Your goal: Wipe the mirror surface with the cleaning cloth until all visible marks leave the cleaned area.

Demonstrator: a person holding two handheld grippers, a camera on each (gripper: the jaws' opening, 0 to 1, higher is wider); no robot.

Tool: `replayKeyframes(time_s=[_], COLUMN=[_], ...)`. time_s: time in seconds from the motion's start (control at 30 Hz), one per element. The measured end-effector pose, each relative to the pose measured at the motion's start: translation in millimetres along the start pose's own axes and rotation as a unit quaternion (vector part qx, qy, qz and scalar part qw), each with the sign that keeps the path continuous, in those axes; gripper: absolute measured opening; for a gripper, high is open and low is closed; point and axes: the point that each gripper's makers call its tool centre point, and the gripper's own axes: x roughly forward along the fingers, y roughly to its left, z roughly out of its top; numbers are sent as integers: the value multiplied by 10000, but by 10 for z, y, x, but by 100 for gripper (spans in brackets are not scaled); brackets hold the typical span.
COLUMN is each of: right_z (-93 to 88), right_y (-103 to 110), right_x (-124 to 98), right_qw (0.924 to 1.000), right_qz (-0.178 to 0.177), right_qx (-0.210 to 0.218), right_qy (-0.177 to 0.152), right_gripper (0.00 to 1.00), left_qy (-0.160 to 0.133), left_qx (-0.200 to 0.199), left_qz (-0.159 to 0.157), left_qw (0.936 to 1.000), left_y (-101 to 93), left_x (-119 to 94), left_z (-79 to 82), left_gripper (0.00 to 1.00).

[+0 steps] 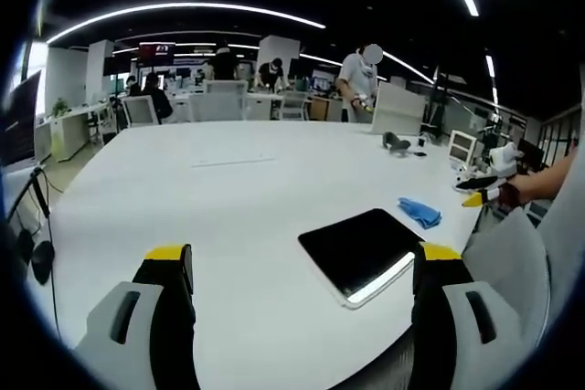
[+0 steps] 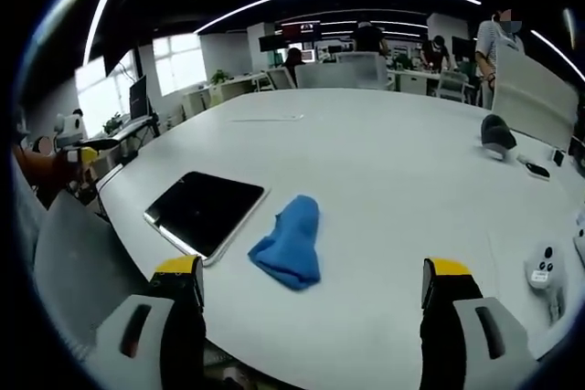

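Left gripper [image 1: 302, 271]: jaws spread, nothing held.
Right gripper [image 2: 311, 285]: jaws spread, nothing held.
Mirror [image 1: 362, 248]: near corner hidden behind left gripper.
Cloth [image 2: 291, 240]: crumpled on the surface [image 2: 384, 180], just ahead of right gripper.

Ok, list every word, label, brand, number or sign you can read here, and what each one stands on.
No text can be read.
Hanging screen at the far end of the room: red and white patches, too blurred to read.
Small white device on the table: a dark mark, too small to read.
Mirror and blue cloth: no lettering shows.
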Motion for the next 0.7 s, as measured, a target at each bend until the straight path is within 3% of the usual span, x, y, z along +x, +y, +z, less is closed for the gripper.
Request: replayKeyframes(time_s=[0.7], right_z=[2], right_y=[48], right_x=[36], right_qw=[10000], right_qz=[32], right_qx=[52], right_qy=[-1], right_gripper=[99], left_qy=[-41], left_qx=[-68], left_qz=[46], left_qw=[10000], left_y=[34], left_x=[-9], left_z=[0], left_gripper=[99])
